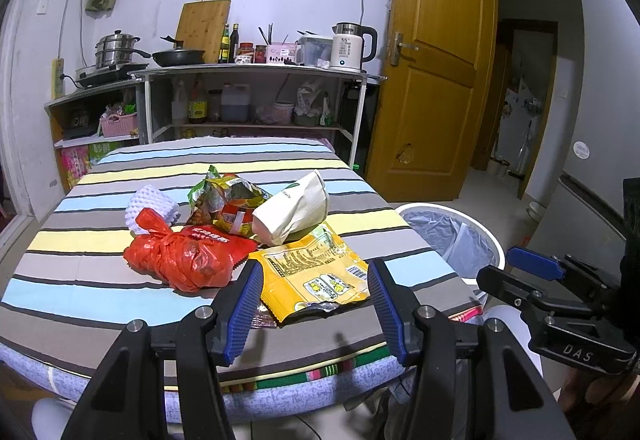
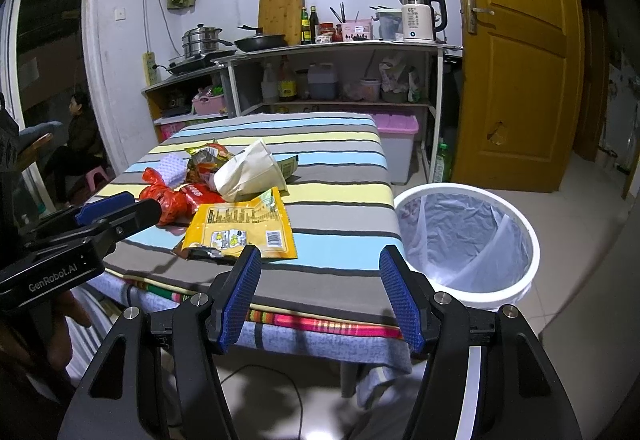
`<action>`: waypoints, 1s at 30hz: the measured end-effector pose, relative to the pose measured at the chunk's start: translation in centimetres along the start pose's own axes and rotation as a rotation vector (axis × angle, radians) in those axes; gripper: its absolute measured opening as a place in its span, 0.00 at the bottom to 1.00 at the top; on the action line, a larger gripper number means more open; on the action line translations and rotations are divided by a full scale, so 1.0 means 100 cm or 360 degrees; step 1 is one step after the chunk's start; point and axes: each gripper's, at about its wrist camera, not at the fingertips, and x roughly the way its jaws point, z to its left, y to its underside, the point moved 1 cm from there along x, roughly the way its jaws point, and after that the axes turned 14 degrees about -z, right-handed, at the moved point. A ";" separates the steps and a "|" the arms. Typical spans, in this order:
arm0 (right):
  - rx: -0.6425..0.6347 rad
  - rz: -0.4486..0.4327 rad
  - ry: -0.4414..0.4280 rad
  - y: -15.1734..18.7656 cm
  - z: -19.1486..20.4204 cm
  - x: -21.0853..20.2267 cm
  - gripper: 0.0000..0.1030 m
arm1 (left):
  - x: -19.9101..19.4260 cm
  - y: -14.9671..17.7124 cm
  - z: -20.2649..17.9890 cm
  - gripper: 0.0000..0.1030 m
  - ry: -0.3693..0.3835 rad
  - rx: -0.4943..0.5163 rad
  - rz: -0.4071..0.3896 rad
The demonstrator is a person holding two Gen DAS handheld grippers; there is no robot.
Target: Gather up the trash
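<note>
crinkled yellow foil wrapper, ribbed blue tongs

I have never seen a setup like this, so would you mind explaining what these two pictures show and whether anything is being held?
There is no robot: a person holds a two-finger tool in each hand, each with a fisheye camera looking along its blue fingers. One picture comes from the left gripper, the other from the right gripper. Both stand open and empty. On the striped table lies trash: a yellow wrapper, a red plastic bag, a beige paper bag, a crumpled snack bag and white foam netting. A lined white bin waits beside the table.
</note>
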 end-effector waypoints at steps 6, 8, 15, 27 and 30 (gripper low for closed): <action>0.0002 -0.0002 -0.0001 0.000 0.000 0.000 0.61 | 0.000 0.000 -0.001 0.52 0.0002 0.0001 0.0001; 0.0000 -0.0001 0.0000 0.000 -0.001 0.000 0.61 | 0.000 0.000 0.000 0.52 0.0001 -0.0001 0.0001; -0.0005 0.0002 -0.0001 0.000 -0.001 0.000 0.61 | -0.001 0.000 -0.001 0.52 0.0000 0.0002 -0.0002; -0.0006 0.0002 0.0002 0.000 0.000 0.000 0.61 | 0.000 0.000 -0.002 0.52 0.0006 -0.0002 0.0003; -0.0005 0.0002 0.0002 0.000 0.000 -0.001 0.61 | -0.001 -0.001 -0.003 0.52 0.0008 -0.0001 0.0002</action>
